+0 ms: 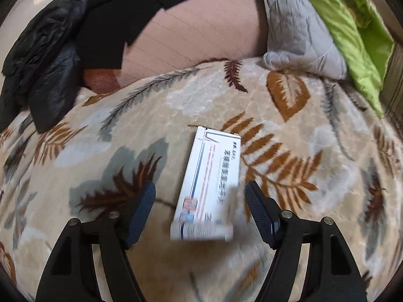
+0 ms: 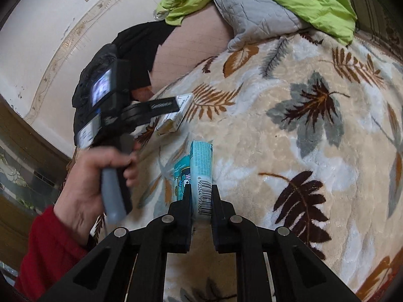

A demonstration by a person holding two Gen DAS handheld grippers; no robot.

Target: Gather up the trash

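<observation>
A white medicine box (image 1: pixel 209 186) with blue print lies on the leaf-patterned blanket (image 1: pixel 302 201). My left gripper (image 1: pixel 200 191) is open, its blue-padded fingers on either side of the box's near half, not touching it. In the right wrist view the same box (image 2: pixel 180 110) shows beyond the left gripper (image 2: pixel 166 105), held by a hand in a red sleeve. My right gripper (image 2: pixel 201 191) is shut on a teal carton (image 2: pixel 201 168) with a barcode, held above the blanket.
A black plastic bag (image 1: pixel 42 58) lies at the blanket's far left edge beside black cloth (image 1: pixel 121 12). A grey quilted pillow (image 1: pixel 299 32) and a green cover (image 1: pixel 352 37) lie at the back right. A white wall (image 2: pixel 50 25) is at the left.
</observation>
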